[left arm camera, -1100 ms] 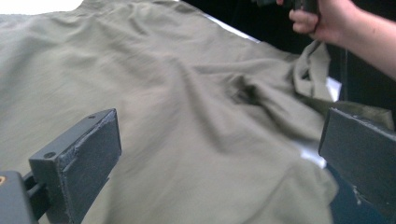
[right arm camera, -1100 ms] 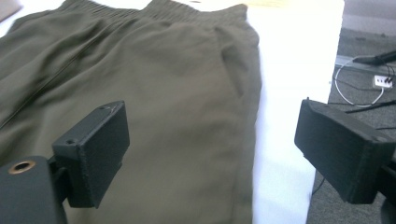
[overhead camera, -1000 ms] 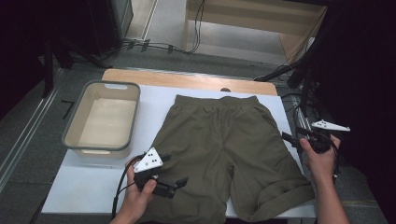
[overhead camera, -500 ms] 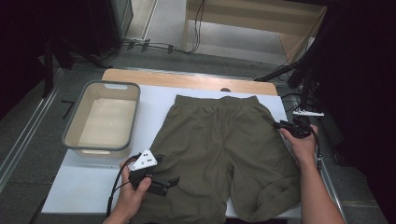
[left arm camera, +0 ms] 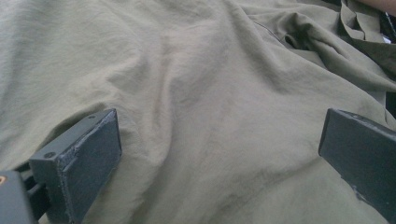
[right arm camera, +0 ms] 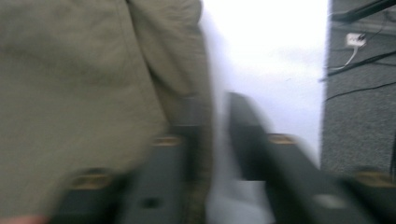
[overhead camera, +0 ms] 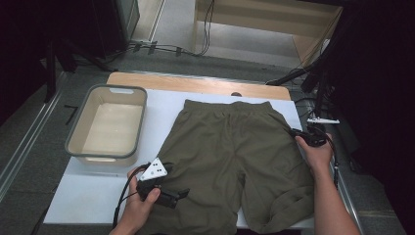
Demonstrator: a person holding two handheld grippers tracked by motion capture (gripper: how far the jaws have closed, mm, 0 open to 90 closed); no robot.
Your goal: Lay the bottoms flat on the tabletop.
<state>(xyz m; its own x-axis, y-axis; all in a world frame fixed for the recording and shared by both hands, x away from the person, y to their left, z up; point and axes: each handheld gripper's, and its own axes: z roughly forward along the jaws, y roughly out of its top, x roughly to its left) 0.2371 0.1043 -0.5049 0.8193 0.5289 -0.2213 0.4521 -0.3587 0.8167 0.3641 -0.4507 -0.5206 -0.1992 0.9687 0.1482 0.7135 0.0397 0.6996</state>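
Right gripper [overhead camera: 297, 133] lies level at the shorts' [overhead camera: 235, 161] side edge, jaws just narrowed

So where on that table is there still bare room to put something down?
The white table top is bare in front of the grey tub, left of the left tongs. Another bare strip runs between the tub and the olive shorts. The shorts cover the middle and right, where the right tongs sit at their edge.
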